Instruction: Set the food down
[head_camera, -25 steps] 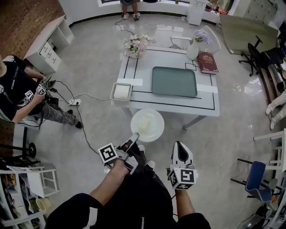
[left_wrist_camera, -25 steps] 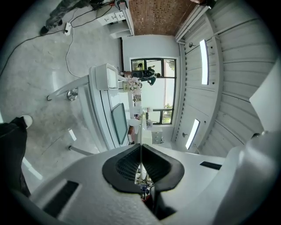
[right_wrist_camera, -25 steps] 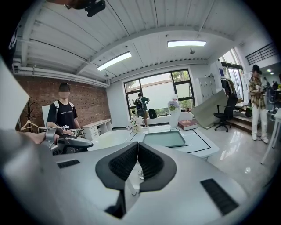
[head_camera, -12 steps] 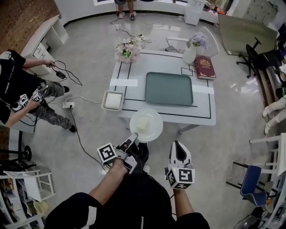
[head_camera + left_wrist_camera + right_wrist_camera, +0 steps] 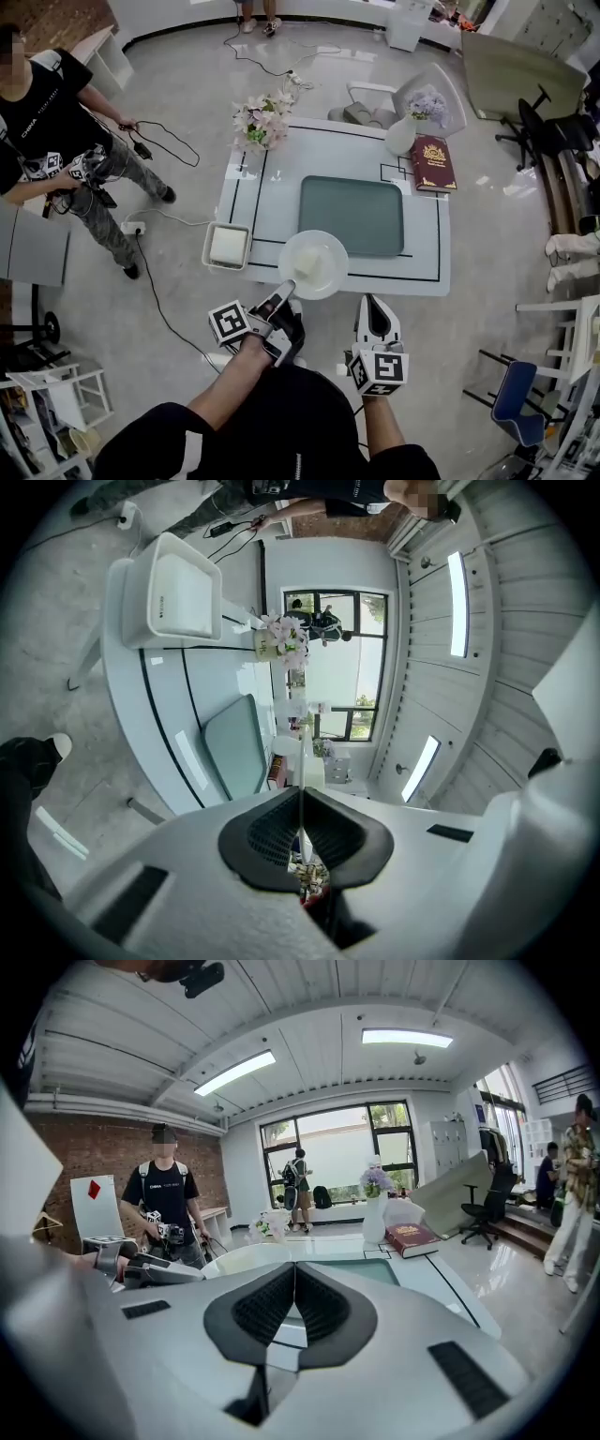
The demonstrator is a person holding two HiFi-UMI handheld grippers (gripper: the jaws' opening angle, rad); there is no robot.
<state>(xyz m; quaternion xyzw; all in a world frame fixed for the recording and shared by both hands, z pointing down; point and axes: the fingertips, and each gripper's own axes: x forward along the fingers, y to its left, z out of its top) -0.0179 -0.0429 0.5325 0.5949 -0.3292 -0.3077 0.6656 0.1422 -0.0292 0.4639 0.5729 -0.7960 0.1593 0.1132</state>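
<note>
Left gripper (image 5: 286, 289) pinches the plate (image 5: 334, 281) by its near rim over the table's (image 5: 281, 202) near edge. It looks stiff, breakable and tip-prone — the food (image 5: 308, 261) could slide. Right gripper (image 5: 377, 307) is closed, empty.

Polished grey floor (image 5: 511, 234), brick wall (image 5: 66, 1147)

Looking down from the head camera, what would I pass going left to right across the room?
person → white box → plate → red book → black chair
</note>
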